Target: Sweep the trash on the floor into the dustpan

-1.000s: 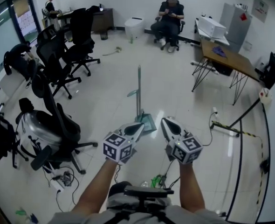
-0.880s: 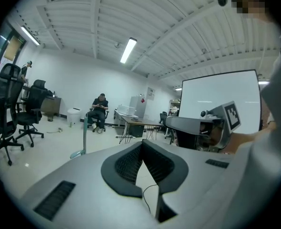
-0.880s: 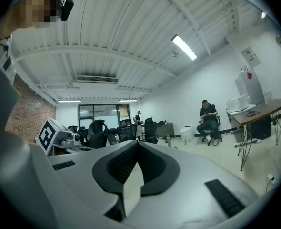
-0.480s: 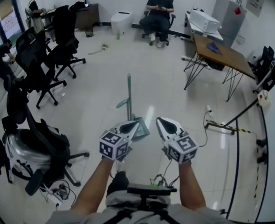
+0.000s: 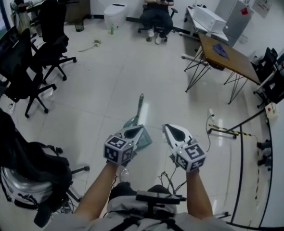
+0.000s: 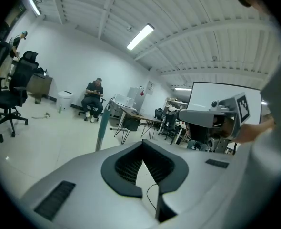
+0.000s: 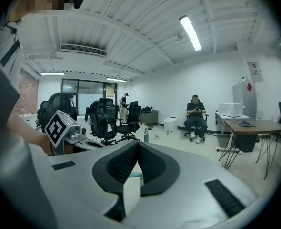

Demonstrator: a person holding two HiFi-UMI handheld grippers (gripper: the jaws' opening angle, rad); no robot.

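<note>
The dustpan (image 5: 139, 112) was found standing on the floor (image 5: 108, 90) with its teal handle upright. The left claw (image 5: 138, 131) was held just beside the dustpan, partly in front of its pan, with its jaws pressed together and nothing between them. The right claw (image 5: 172, 130) was held near the dustpan on the other side, likewise closed and empty. A small scrap (image 5: 90, 46), judged to be trash, was seen well beyond the dustpan. No broom could be told apart from the dustpan.

Risks noted:
- The dustpan could be tipped over, since the shut left claw was so close to its handle and pan.
- The handle could be nudged rather than gripped unless the jaws were spread first.
- The scrap lay well apart from the dustpan, so pieces could be scattered over a long sweep.
- A loose cable (image 5: 209, 131) near the dustpan could be snagged.
</note>
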